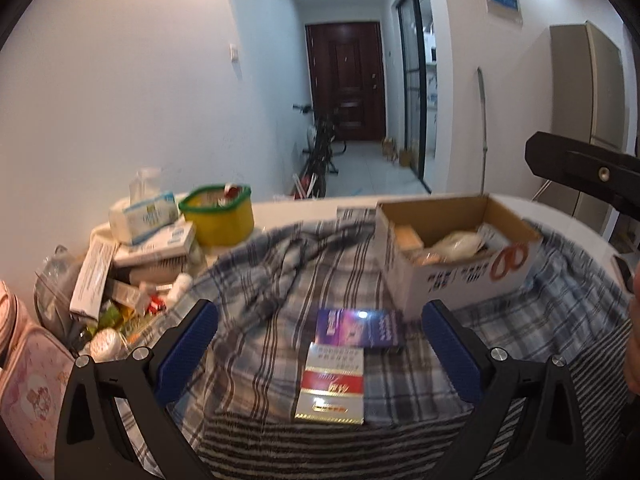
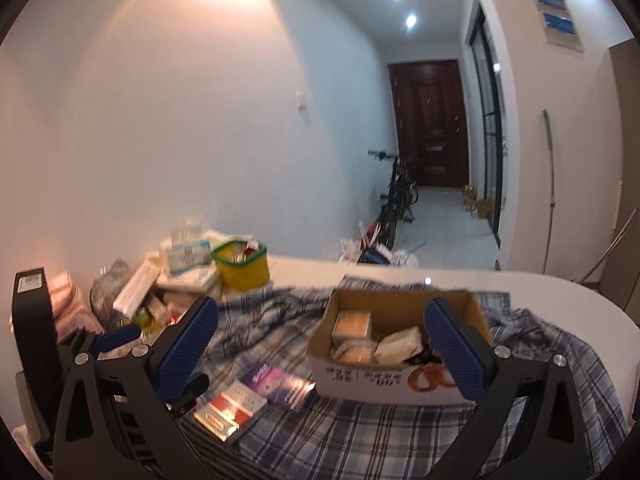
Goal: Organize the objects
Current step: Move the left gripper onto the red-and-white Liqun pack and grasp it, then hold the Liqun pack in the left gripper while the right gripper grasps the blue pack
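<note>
at the far left of the left wrist view, a pink patterned bag [image 1: 28, 376] sits at the edge of the white surface [image 1: 296, 206]. just right of it is a loose heap of small items: several white boxes [image 1: 94, 276] stacked and leaning, a tissue pack [image 1: 146, 216] on top, and one small white bottle [image 1: 180, 284]; the rest is too jumbled to count. one yellow container with a green rim [image 1: 218, 214] stands behind the heap, toward the wall.

a plaid cloth [image 1: 280, 272] covers the middle of the surface, rumpled on its left half, with a striped cloth [image 1: 256, 436] at the near edge. two flat boxes lie on the plaid cloth, touching end to end: one red, white and gold box [image 1: 332, 384] nearer, and one purple box [image 1: 358, 328] just beyond it. the left hand-held gripper [image 1: 320, 356] hangs above them with its two blue pads spread wide and nothing between them; the red box lies between the pads.

to the right and farther back stands one open cardboard box [image 1: 456, 256], white on its outer side with an orange mark, holding a few wrapped packets that are too blurred to count.

in the right wrist view, the right hand-held gripper [image 2: 320, 356] is likewise spread wide and empty, poised near the cardboard box [image 2: 400, 384], with its right pad in front of the box's right end. the red box [image 2: 230, 412] and purple box [image 2: 280, 386] lie to the left of that box, and the left hand-held gripper [image 2: 120, 336] shows at the left edge.
</note>
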Motion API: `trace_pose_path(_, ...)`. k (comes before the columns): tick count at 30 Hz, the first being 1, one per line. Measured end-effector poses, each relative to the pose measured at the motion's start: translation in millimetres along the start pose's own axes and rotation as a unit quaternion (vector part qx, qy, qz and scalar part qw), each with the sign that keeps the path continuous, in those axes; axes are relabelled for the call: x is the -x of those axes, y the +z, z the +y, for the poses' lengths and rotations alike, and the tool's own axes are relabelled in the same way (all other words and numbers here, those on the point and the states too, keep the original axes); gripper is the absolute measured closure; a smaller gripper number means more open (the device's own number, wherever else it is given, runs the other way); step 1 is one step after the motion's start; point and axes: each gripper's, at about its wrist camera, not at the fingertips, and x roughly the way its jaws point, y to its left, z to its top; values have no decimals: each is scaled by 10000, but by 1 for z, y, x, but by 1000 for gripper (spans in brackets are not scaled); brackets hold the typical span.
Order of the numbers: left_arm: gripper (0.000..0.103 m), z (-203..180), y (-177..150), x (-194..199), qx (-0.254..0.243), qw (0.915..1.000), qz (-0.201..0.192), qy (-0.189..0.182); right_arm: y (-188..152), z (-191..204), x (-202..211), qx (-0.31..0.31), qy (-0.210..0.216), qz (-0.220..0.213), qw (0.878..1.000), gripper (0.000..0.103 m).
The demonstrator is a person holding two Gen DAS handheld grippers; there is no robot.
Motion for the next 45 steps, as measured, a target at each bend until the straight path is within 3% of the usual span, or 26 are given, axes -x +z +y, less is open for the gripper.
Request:
trace_pose_path(5, 0, 1, -25, -34, -82, 9986, 522, -100, -19, 0, -28, -24, -4, 529, 9986, 0)
trace_pose_path(8, 7, 4, -36, -46, -73, 9975, 687, -153, -27, -4, -44, -107, -4, 826, 9965, 0)
trace_pose_path(14, 7, 5, -51, -73, -115, 9931, 1138, -276, -37, -9, -66, -113, -162, 1131, 9934, 0)
trace_pose_path(20, 26, 2, -61, -100, -163, 9807, 1881, -501, -42, -17, -82, -150, -276, 1367, 9901, 0)
trace_pose_path(22, 43, 2, -62, -107, -155, 9765, 2078, -557, -43, -19, -86, -196, -251, 1454, 9889, 0)
trace_pose_path(23, 44, 2, -63, -109, -136, 9748, 2152, -580, -43, -19, -87, -213, -243, 1482, 9884, 0)
trace_pose_path(28, 44, 7, -58, -105, 9, 9775, 2014, -632, -44, -19, -89, -168, -276, 1514, 9879, 0)
trace_pose_path(40, 44, 35, -36, -90, 28, 9873, 1585, -46, -44, -17, -89, -137, -274, 1544, 9875, 0)
trace_pose_path(43, 44, 43, -36, -103, -61, 9856, 1685, 163, -47, -14, -92, -83, -280, 1595, 9868, 0)
trace_pose_path(45, 44, 45, -38, -113, -123, 9827, 1842, 108, -48, -12, -93, -46, -280, 1634, 9861, 0)
